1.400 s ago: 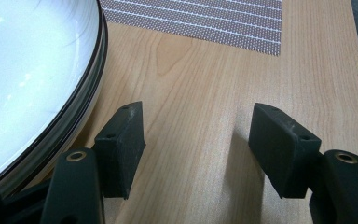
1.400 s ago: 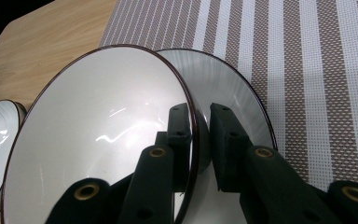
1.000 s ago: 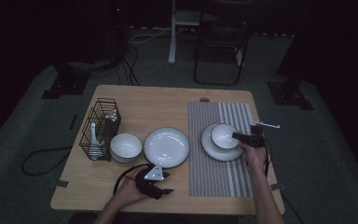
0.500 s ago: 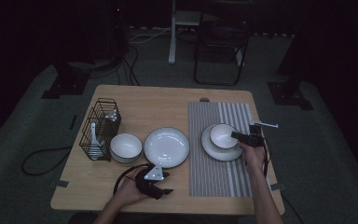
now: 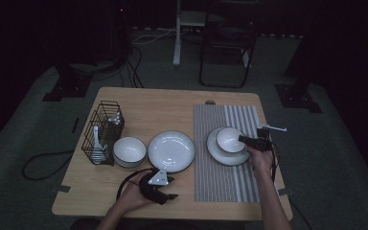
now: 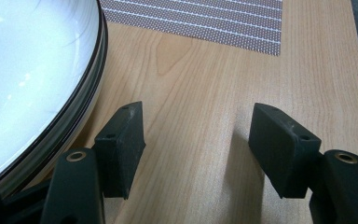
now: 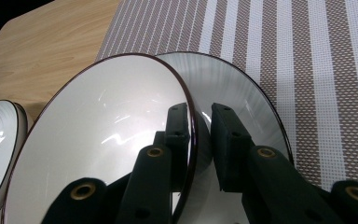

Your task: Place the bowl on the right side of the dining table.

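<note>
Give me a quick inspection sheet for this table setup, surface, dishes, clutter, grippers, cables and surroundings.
Surface: wooden table, with a striped placemat on its right part.
Job's things: small bowl on a small plate on the placemat.
Clutter: large plate, second bowl, wire rack holding utensils.
Grippers: right gripper shut on the small bowl's rim; left gripper open over bare wood beside the large plate.
Cables: a black cable on the floor at left, more behind the table.
Surroundings: dark room, chair beyond the table.
</note>
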A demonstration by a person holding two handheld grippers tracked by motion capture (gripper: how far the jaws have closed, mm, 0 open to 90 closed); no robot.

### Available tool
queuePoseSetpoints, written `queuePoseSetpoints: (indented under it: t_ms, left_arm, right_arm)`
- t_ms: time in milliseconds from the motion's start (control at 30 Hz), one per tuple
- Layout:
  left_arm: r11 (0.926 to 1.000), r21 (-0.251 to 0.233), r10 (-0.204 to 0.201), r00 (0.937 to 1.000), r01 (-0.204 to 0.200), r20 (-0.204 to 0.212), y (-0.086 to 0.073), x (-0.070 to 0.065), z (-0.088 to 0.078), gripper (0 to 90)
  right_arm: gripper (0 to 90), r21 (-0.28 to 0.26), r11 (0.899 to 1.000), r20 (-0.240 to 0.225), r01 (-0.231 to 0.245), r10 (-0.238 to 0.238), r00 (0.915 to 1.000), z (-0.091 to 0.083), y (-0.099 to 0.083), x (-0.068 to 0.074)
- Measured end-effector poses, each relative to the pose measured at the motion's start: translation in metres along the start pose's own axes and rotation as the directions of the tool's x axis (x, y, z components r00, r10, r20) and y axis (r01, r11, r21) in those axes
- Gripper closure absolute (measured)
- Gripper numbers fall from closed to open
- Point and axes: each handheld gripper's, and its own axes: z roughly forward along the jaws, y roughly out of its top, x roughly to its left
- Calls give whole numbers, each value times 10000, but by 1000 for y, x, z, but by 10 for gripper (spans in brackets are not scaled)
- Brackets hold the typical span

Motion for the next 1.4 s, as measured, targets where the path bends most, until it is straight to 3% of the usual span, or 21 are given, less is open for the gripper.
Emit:
queuePoseSetpoints:
  t_ms: [600, 800, 1067, 1400]
  left_arm:
    - [10000, -18, -11, 10000, 11, -6, 0, 0, 0, 367]
    - [10000, -24, -10, 10000, 10, -6, 0, 0, 0, 367]
    - [10000, -20, 0, 10000, 0, -7, 0, 0, 0, 367]
    - [10000, -9, -57, 10000, 57, -67, 0, -1, 0, 360]
  right_arm:
    - [772, 5, 10000, 43, 30, -30, 10000, -2, -1, 0]
    - [660, -42, 10000, 15, 65, -64, 10000, -3, -1, -1]
    - [573, -128, 9989, 172, 454, -451, 9988, -4, -2, 3]
    - [551, -565, 9930, 631, 1034, -998, 9930, -13, -1, 9]
